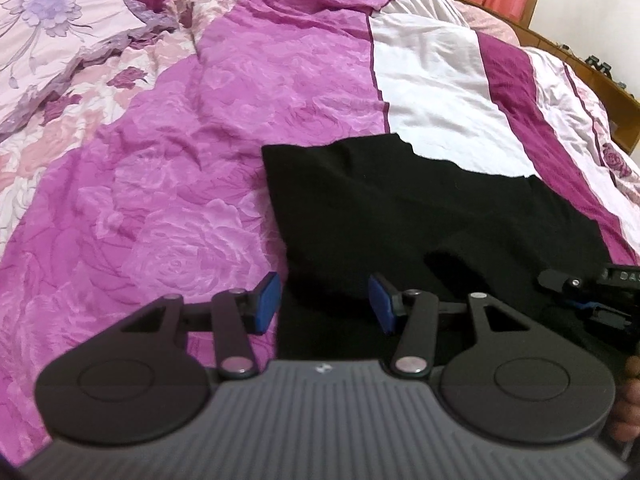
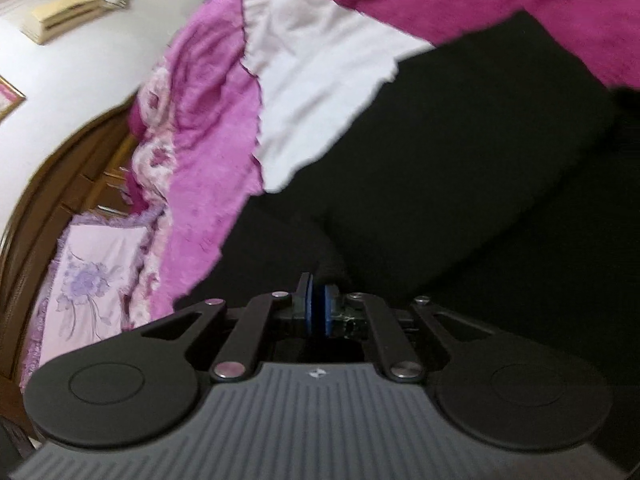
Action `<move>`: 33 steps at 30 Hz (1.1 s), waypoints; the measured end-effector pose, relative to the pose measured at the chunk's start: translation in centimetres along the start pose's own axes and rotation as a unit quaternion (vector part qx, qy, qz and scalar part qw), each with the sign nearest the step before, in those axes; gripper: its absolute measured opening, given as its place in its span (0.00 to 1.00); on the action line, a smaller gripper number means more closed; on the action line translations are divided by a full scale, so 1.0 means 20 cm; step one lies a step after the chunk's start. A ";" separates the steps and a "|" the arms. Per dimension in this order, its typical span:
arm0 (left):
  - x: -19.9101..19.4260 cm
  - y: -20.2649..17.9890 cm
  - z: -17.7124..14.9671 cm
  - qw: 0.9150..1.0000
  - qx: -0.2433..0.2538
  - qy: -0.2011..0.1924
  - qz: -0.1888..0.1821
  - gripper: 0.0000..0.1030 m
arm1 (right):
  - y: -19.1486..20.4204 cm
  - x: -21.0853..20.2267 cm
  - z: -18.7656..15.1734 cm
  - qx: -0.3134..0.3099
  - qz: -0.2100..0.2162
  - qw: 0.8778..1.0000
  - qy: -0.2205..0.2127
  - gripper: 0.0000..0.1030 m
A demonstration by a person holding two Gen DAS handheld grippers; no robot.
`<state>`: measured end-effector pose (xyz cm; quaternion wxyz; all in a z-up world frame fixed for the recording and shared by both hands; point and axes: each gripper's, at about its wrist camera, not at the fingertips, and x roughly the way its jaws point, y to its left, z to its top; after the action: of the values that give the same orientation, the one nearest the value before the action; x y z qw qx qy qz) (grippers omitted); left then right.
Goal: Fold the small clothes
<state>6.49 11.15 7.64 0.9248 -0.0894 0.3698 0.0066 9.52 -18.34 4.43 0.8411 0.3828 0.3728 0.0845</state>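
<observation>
Near the bed's [image 1: 192, 184] right edge, black garment [image 1: 400, 216] partly folded (more left); left gripper [image 1: 324, 304] wide open, empty; right gripper [image 2: 319, 308] pinching garment.

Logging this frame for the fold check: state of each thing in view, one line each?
Left gripper: jaws open, holding nothing, low over the near edge of the garment.
Right gripper: jaws nearly shut; whether they pinch the black cloth cannot be told.
Garment: black, lying on the quilt, partly folded, one layer over another.
Quilt: spread on the bed, wrinkled.
Pillow: at the head of the bed, rumpled.
</observation>
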 end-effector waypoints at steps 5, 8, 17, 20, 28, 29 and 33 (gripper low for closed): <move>0.02 -0.01 -0.02 1.000 0.000 0.008 0.000 0.49 | 0.01 -0.05 -0.03 -0.046 0.001 0.999 0.016 0.17; 0.02 -0.01 -0.04 1.000 0.003 0.009 0.001 0.49 | 0.07 -0.12 -0.04 -0.099 -0.010 0.995 0.013 0.25; 0.00 0.00 -0.06 1.000 0.005 0.010 0.005 0.49 | 0.32 -0.29 -0.14 -0.280 -0.022 0.960 -0.021 0.55; -0.01 0.00 -0.06 1.000 0.005 0.008 0.005 0.49 | 0.39 -0.26 -0.19 -0.325 -0.015 0.945 -0.013 0.57; -0.01 0.02 -0.06 1.000 0.005 0.007 0.007 0.49 | 0.48 -0.04 -0.31 -0.362 -0.027 0.931 0.024 0.57; -0.01 0.02 -0.06 1.000 0.004 0.008 0.007 0.49 | 0.48 -0.01 -0.32 -0.368 -0.030 0.929 0.029 0.57; 0.00 0.02 -0.07 1.000 0.003 0.010 0.005 0.49 | 0.49 0.07 -0.37 -0.385 -0.039 0.921 0.037 0.57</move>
<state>5.60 11.22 6.59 0.9212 -0.0846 0.3797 0.0092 6.77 -6.65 7.32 0.9116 0.0111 0.3575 0.2026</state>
